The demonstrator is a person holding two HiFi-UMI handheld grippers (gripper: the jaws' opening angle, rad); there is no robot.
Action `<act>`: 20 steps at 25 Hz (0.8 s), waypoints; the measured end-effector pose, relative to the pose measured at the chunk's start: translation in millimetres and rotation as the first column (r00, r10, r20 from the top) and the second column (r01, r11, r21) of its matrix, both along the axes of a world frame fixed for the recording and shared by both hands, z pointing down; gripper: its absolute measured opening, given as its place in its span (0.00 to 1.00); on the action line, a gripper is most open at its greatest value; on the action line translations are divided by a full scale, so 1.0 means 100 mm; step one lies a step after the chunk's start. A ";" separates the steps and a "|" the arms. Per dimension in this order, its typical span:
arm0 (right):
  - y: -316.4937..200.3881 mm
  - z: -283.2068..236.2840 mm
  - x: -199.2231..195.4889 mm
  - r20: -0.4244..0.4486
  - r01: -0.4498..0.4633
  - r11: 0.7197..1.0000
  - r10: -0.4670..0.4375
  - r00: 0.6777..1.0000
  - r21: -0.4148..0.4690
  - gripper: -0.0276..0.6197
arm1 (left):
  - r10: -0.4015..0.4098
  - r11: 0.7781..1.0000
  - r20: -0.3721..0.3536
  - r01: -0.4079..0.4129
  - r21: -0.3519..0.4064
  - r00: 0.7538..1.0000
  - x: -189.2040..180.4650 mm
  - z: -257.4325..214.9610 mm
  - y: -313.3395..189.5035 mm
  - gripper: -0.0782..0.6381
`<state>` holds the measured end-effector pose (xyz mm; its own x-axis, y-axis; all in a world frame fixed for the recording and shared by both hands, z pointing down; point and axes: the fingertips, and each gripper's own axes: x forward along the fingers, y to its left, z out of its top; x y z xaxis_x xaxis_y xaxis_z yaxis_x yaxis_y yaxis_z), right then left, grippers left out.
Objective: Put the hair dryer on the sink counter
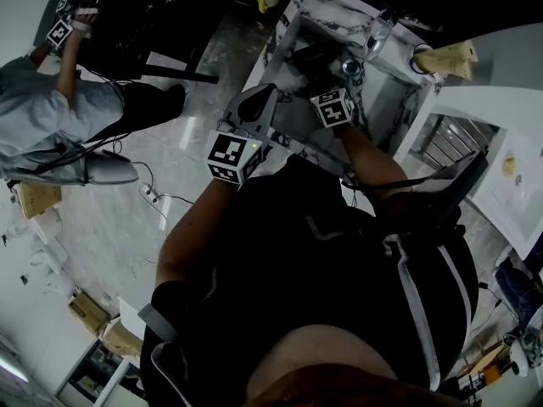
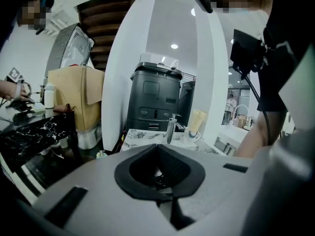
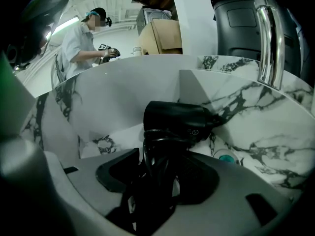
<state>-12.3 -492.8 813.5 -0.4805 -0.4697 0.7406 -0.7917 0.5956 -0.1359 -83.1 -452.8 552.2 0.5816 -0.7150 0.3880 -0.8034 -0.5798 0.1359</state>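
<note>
The right claw (image 3: 165,157) is closed on the handle of the hair dryer (image 3: 177,119), which fills the gap between its jaws. The handle is the nearest part and runs straight out from the claw. A black cord (image 3: 151,149) is wound round it in tight loops. At the handle's far end the barrel turns crosswise. Its long axis lies left to right in front of the jaws, and its narrower end points right, toward the foot of the chrome faucet (image 3: 266,38). The dryer is matte black all over, stubby and rounded, with a small round mark on the side of the barrel. It hangs down inside the white, grey-veined marble sink (image 3: 123,92), below the rim. Whether it touches the bottom cannot be told. Ahead of the claw and to its right, a teal drain plug (image 3: 227,158) sits in the basin floor. Beyond the far rim, up and left of the claw, a person (image 3: 78,43) in a light top stands at another bench. The left claw (image 2: 157,149) is shut with nothing between its jaws and is held back from the marble surface (image 2: 135,139). Past that surface, straight ahead of it, stands a tall black bin (image 2: 155,100).
</note>
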 end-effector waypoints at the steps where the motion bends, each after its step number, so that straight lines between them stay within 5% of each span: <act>1: 0.00 -0.01 0.00 -0.008 0.000 1.000 0.000 1.000 0.001 0.42 | -0.004 1.000 0.002 0.004 -0.001 1.000 0.00 0.00 -0.01 0.12; 20: 0.04 0.16 0.01 -0.085 0.001 0.999 -0.005 0.996 -0.052 0.42 | 0.008 1.000 -0.004 -0.008 -0.025 1.000 0.04 0.02 0.12 0.12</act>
<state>-11.7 -489.1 829.3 -0.4160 -0.4285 0.8021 -0.8001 0.5917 -0.0988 -78.8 -441.3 554.5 0.5884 -0.7008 0.4034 -0.7984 -0.5823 0.1530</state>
